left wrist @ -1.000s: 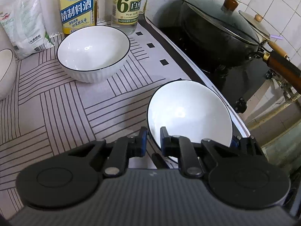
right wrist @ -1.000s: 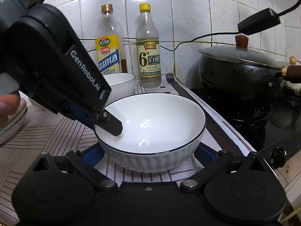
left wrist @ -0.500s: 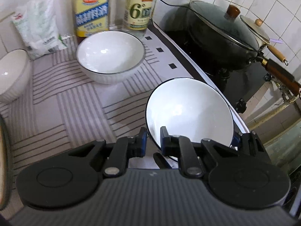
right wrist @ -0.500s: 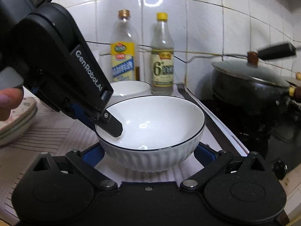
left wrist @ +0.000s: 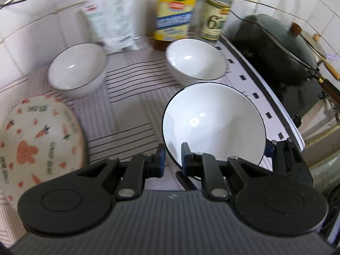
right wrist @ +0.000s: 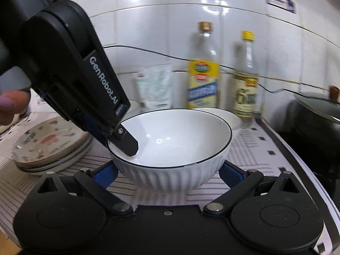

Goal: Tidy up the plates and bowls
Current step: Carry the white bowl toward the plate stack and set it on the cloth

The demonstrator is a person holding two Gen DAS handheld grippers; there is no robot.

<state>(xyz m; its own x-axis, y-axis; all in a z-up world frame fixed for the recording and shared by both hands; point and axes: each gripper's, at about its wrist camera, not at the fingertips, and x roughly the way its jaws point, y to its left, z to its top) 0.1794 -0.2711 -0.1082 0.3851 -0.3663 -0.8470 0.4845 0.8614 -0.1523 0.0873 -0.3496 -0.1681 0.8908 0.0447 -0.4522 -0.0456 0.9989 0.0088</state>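
Note:
A white bowl with a dark rim (left wrist: 214, 123) hangs just above the striped counter mat, held from two sides. My left gripper (left wrist: 172, 155) is shut on its near-left rim, one finger inside and one outside. In the right wrist view the same bowl (right wrist: 174, 140) sits between the blue pads of my right gripper (right wrist: 169, 173), which presses on its ribbed sides. The left gripper (right wrist: 119, 136) reaches into it from the upper left. Two more white bowls (left wrist: 195, 58) (left wrist: 77, 72) stand on the mat behind. A stack of carrot-patterned plates (left wrist: 36, 140) lies at the left.
Two bottles (left wrist: 176, 14) (left wrist: 216, 17) and a white bag (left wrist: 114, 25) stand against the tiled wall. A lidded black wok (left wrist: 274, 46) sits on the stove at the right, past the mat's edge. A person's thumb (right wrist: 12, 104) shows at the left.
Both grippers carried the bowl leftward and slightly up along the counter. The wok slid toward the right edge; the second back bowl and the plate stack came into view at the left.

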